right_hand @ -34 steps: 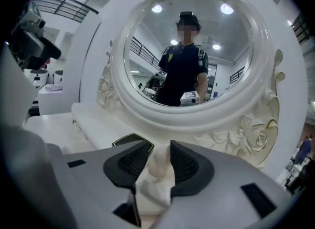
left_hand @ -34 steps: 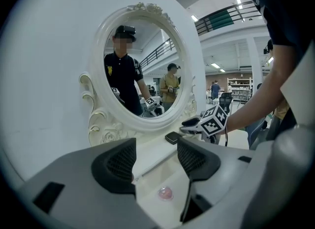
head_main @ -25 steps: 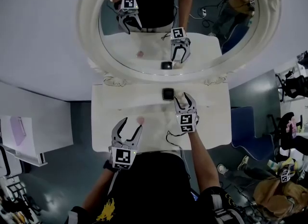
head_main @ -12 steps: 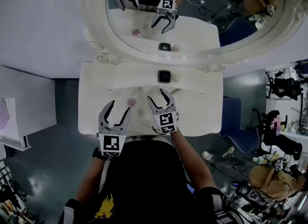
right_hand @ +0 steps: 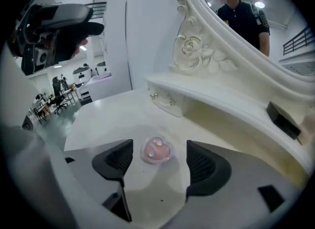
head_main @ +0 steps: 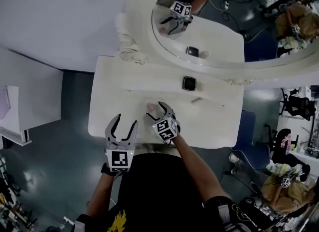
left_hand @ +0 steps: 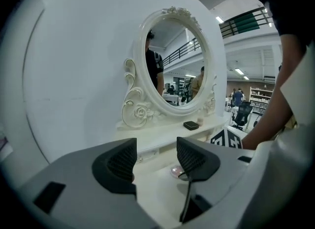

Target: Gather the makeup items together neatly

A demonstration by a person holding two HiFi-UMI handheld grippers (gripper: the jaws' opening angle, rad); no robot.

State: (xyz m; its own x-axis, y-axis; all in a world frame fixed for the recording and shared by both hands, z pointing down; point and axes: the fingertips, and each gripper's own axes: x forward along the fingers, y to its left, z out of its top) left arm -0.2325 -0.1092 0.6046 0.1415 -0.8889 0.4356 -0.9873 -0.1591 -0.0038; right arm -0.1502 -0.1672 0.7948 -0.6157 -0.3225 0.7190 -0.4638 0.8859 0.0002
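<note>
A pink heart-shaped case (right_hand: 156,150) lies on the white dressing table (head_main: 114,101), and the head view shows this heart case (head_main: 149,107) near the table's middle. My right gripper (right_hand: 157,158) hovers over it, its jaws opening, with the case between the tips and neither pad touching it. To its left, at the table's front edge, my left gripper (head_main: 122,124) stands open and empty. A black square compact (head_main: 189,83) sits on the raised shelf under the mirror, with a small pale item (right_hand: 309,124) beside it. In the left gripper view the heart case (left_hand: 176,170) peeks out by the right jaw.
An oval mirror in an ornate white frame (head_main: 130,36) stands at the back of the table. A small drawer with knobs (right_hand: 165,102) sits under the shelf. A white cabinet (head_main: 20,106) stands to the left, and the dark floor surrounds the table.
My right gripper has moved from beside the black compact back toward the left and front, over the pink heart case, and its jaws have widened. The left gripper has stayed open at the front edge.
</note>
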